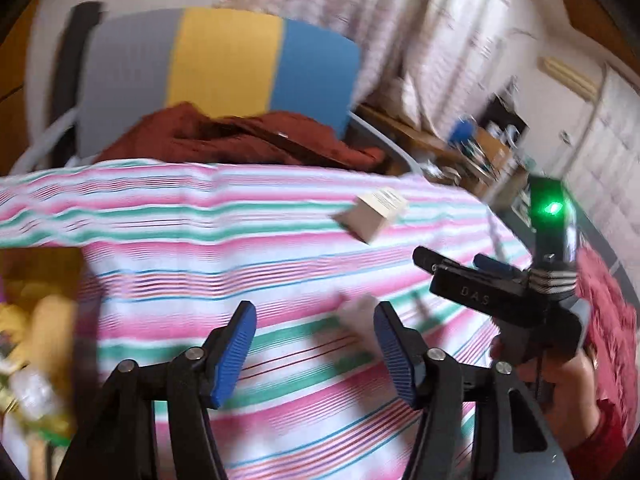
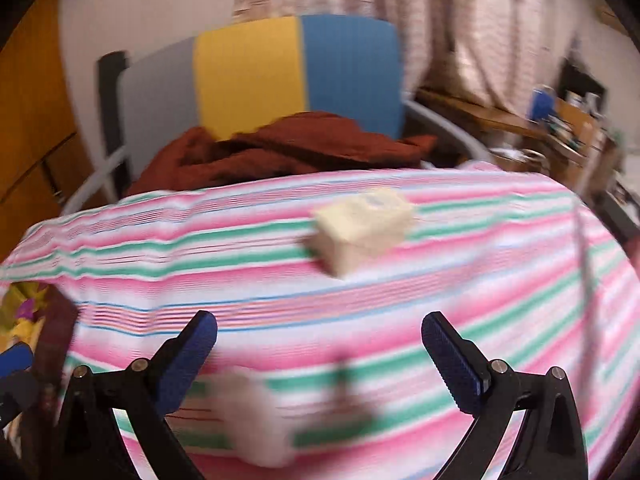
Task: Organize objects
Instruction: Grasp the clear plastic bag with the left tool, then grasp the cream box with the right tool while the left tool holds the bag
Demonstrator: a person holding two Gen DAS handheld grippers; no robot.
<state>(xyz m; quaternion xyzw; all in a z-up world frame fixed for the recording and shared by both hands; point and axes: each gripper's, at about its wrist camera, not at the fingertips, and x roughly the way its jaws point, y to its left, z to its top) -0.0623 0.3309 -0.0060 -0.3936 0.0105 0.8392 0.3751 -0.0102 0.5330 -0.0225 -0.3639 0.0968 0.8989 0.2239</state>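
Observation:
A small cream box (image 1: 374,216) (image 2: 364,230) lies on the pink, green and white striped cloth (image 1: 200,216) (image 2: 500,264) that covers the table. My left gripper (image 1: 316,312) hovers open over the cloth, with nothing pressed between its blue pads. A blurred pale object (image 1: 358,310) (image 2: 256,420) lies on the cloth just ahead of its right finger. My right gripper (image 2: 320,324) (image 1: 452,258) is open wide over the cloth, nearer than the box, and holds nothing. A hand (image 1: 560,380) carries it at the right of the left wrist view.
A chair (image 1: 224,60) (image 2: 296,68) with a grey, yellow and blue back stands behind the table, with a rust-red garment (image 1: 240,140) (image 2: 280,152) on its seat. A box of yellow items (image 1: 36,320) sits at the left edge. A cluttered desk (image 1: 480,148) stands at the right.

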